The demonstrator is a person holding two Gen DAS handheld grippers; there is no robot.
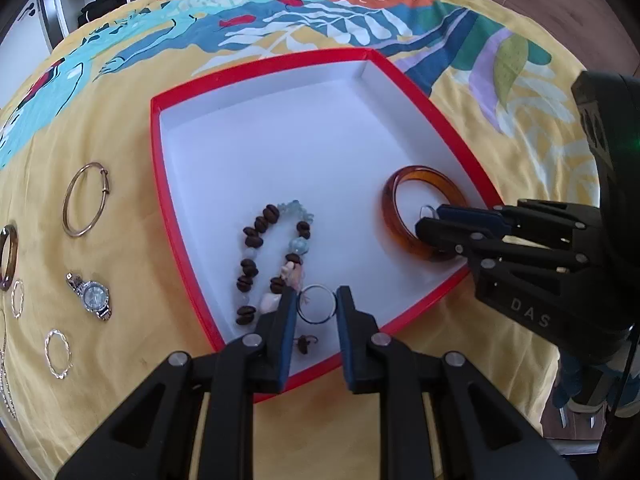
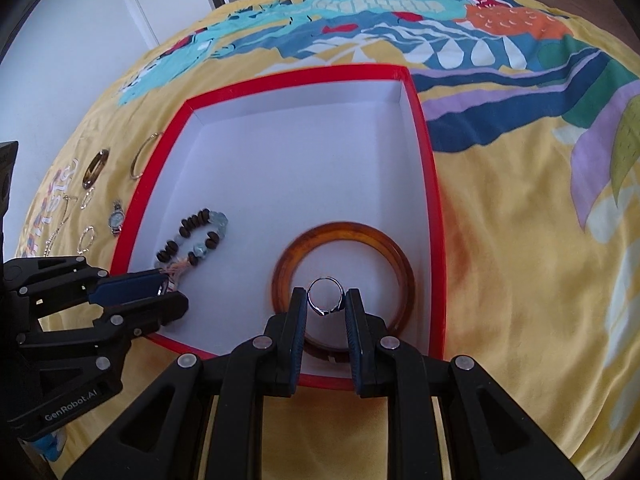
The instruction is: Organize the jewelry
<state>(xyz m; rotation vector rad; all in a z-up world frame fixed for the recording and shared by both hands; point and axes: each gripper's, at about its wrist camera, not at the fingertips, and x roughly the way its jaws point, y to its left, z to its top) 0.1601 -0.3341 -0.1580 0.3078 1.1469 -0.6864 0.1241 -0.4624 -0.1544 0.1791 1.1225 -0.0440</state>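
A red-rimmed white box [image 1: 176, 216] [image 2: 430, 184] lies on a yellow patterned cloth. In it lie an amber bangle [image 1: 390, 216] [image 2: 348, 232], a brown and pale-blue bead bracelet [image 1: 256, 248] [image 2: 196, 232] and a small brown piece [image 1: 305, 342]. My left gripper [image 1: 316, 304] [image 2: 162, 292] is shut on a thin silver ring [image 1: 316, 304], held just above the box floor beside the bracelet. My right gripper [image 2: 325, 298] [image 1: 430, 218] is shut on a silver signet ring [image 2: 325, 294] [image 1: 426, 212], held over the inside of the amber bangle.
On the cloth left of the box lie a gold bangle [image 1: 84, 200] [image 2: 144, 156], a brown bangle [image 1: 10, 256] [image 2: 95, 168], a silver watch [image 1: 92, 296] [image 2: 116, 218], two thin silver hoops [image 1: 58, 354] [image 1: 18, 298] and a chain [image 1: 6, 380]. Shelves and a door stand behind.
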